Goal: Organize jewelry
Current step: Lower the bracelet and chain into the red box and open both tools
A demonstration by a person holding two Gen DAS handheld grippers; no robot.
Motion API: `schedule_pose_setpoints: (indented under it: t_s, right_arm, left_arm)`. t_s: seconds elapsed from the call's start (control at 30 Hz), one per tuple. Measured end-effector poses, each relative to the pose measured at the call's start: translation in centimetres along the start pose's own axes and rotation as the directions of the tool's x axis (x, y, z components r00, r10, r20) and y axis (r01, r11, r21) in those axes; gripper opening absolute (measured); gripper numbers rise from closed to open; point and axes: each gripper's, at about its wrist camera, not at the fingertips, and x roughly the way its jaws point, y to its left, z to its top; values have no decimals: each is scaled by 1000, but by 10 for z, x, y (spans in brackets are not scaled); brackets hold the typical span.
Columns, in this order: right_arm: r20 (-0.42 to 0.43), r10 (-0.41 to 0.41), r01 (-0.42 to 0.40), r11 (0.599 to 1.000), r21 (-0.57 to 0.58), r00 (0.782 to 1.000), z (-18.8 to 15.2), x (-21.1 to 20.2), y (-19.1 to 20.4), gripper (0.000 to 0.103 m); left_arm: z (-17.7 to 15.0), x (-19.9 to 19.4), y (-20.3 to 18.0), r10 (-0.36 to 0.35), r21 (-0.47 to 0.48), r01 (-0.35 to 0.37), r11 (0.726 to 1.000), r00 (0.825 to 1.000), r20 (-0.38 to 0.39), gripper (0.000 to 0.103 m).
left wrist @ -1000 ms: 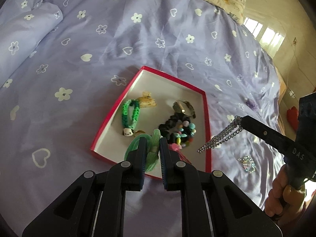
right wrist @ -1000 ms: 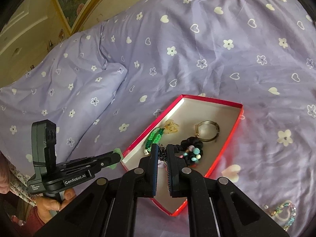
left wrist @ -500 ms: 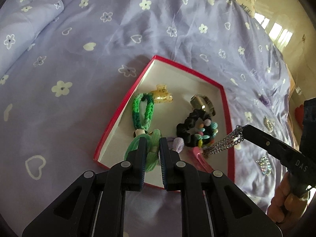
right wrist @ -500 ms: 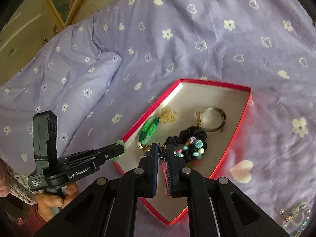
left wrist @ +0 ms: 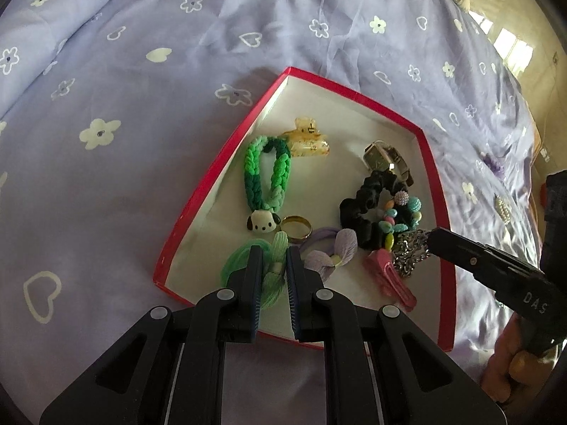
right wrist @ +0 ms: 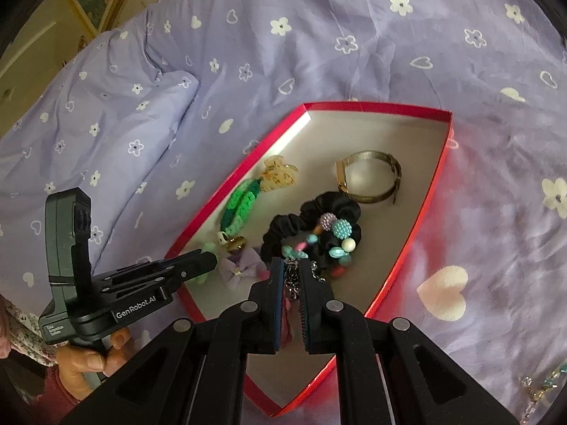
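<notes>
Jewelry sits in red box (left wrist: 198, 209) on bedspread (left wrist: 106, 163): green braid (left wrist: 269, 177) at 10 o'clock, watch (left wrist: 386, 159) at 1, black scrunchie (left wrist: 368, 205) center. Left gripper (left wrist: 274, 265) pinches green hair tie (left wrist: 241, 265) at 7. Right gripper (right wrist: 291, 272) pinches chain (left wrist: 411, 251) at 4, above box floor.

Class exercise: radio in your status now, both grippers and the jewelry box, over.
Left gripper shut on green hair tie. Right gripper shut on silver chain. Both over red box. Pink clip beneath chain.
</notes>
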Motion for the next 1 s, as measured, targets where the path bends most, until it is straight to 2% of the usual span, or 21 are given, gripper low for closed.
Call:
schedule_pose_setpoints:
  t_s: [0.47,0.63,0.9,0.97,1.0]
  right_arm:
    - [-38,-13,13,1000,11,999,-4,8,-5,8]
    - [-43,-6,7,1000,27,999,-3,10,-7,13]
    - [-25,-2,3,999,49,1000,-3,6,-10,14]
    - [-21,-1,2,999,52,1000,-2,5,-10,16]
    - [-16,0,1,999,54,1000,-2,3,-10,21]
  left_arm:
    - [1,5,-4,25,8,-25,1000,1000,-15,15]
    - [1,5,-4,28,7,-28,1000,999,-16,18]
    - [1,5,-8,30,17,-29,999,999,-17,29]
    - [1,4,-9,27,17,-27,999,999,-18,34]
    - [1,3,-10,27,19,-26,999,1000,-17,40]
